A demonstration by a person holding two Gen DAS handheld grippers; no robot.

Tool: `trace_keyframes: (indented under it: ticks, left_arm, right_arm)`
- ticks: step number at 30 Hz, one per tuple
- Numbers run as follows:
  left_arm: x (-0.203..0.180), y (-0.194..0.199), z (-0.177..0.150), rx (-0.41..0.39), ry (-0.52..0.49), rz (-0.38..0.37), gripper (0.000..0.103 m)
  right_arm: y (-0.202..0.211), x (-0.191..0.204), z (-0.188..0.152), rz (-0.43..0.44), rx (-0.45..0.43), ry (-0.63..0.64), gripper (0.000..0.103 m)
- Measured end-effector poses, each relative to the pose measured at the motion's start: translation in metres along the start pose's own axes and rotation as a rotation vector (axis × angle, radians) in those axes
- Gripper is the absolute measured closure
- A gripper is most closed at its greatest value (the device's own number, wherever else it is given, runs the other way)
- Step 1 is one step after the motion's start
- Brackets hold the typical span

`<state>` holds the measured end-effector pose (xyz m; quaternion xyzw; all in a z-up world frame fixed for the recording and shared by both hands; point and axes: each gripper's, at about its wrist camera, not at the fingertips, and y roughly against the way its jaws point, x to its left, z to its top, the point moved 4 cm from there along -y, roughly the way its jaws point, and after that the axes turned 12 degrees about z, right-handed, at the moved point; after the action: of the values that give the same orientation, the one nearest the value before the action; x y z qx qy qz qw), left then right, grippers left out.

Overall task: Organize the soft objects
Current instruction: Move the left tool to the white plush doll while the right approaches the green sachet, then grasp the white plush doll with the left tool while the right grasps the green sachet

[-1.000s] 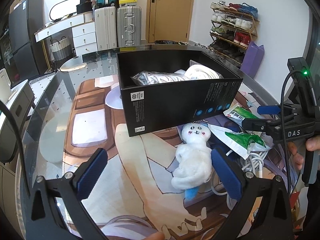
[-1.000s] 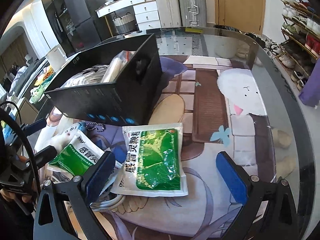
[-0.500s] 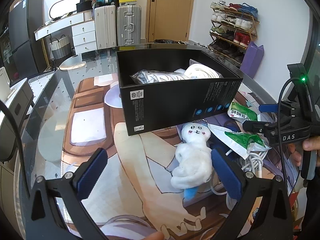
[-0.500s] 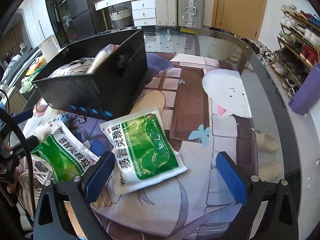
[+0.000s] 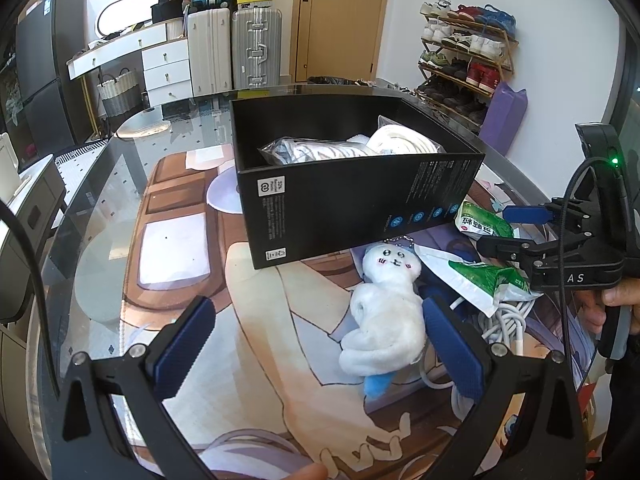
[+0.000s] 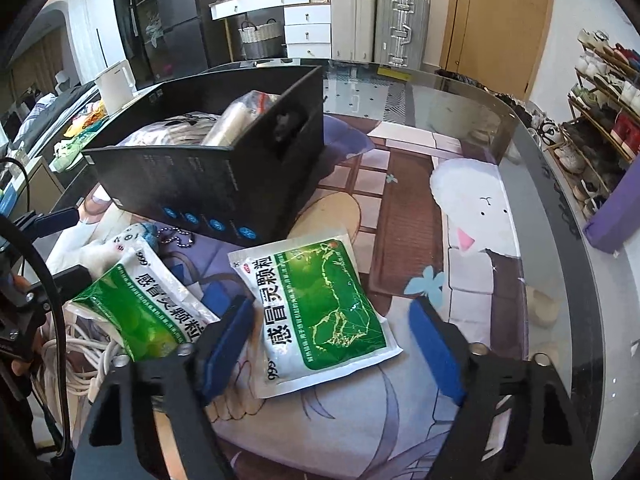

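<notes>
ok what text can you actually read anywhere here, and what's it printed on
"999": on the flat green and white packet, by its lower left corner.
"感冒灵颗粒": down the same packet's white side.
"999": on the second green packet.
"AS": on the right tongs body.
Small print on the black box: too small to read.

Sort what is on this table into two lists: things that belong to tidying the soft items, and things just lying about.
Belongs to the job:
- black box, already holding bagged soft items
- white plush keychain toy
- flat green medicine sachet
- second green sachet, lying on the cable

Just lying about:
- white coiled cable
- suitcases
- shoe rack
- woven basket
</notes>
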<state>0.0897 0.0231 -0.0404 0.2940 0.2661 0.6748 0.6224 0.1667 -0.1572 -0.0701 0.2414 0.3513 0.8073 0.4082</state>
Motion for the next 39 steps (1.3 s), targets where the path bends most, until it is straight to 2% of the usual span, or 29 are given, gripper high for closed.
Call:
trace_keyframes:
  ticks: [6,15,34,39]
  left_arm:
    - [-0.001,0.0,-0.001,0.002,-0.003,-0.001,0.0]
    - [-0.001,0.0,-0.002,0.013,0.0,-0.007,0.0]
    - [-0.002,-0.003,-0.004,0.041,-0.019,0.006,0.0]
    - [-0.005,-0.002,-0.005,0.036,-0.05,0.013,0.005]
  right_arm:
    - [0.003,0.006,-0.003,0.019,0.004,0.032,0.044]
    - [0.006,0.012,-0.005,0.045,0.009,0.067,0.054]
    - [0.023,0.014,-0.003,0.059,-0.033,0.075,0.055]
    - [0.025,0.016,-0.003,0.06,-0.031,0.08,0.055]
